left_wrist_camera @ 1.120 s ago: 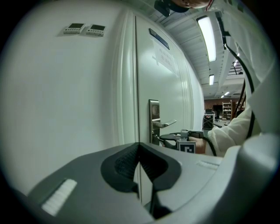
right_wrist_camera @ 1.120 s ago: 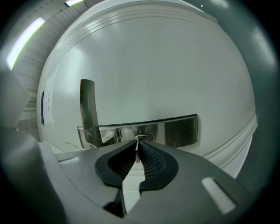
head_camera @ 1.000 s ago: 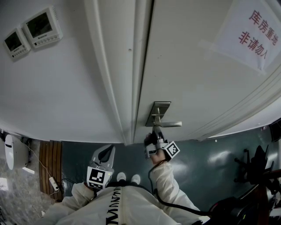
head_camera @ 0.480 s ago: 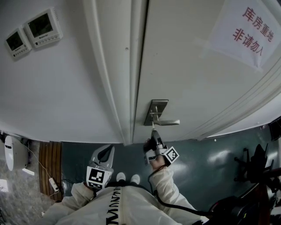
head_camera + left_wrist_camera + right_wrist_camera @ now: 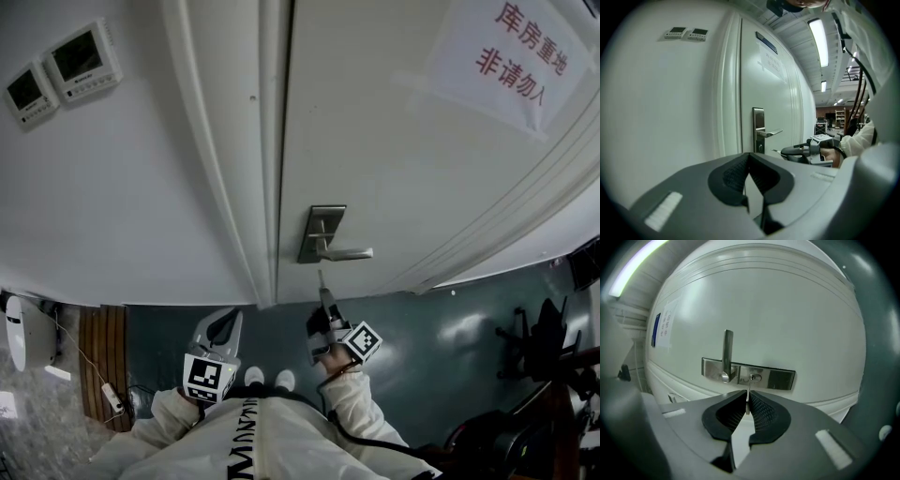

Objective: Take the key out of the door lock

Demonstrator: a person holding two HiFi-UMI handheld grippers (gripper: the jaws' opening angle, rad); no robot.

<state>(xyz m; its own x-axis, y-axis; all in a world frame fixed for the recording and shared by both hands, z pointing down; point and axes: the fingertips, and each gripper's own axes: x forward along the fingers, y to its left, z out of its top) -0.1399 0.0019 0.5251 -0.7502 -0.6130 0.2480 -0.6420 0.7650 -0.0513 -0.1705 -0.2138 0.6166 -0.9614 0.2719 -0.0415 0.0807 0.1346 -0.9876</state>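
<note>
Now your right hand-held gripper (image 5: 748, 393) is closed on the key (image 5: 747, 404), just clear of the lock (image 5: 753, 377); likely light, stiff, slippery metal, so pinch its flat faces.

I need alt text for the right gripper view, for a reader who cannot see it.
The right gripper is shut on a thin key, whose tip points at, but is clear of, the keyhole in a steel lock plate on a white door. The lever handle points up in this view.
</note>
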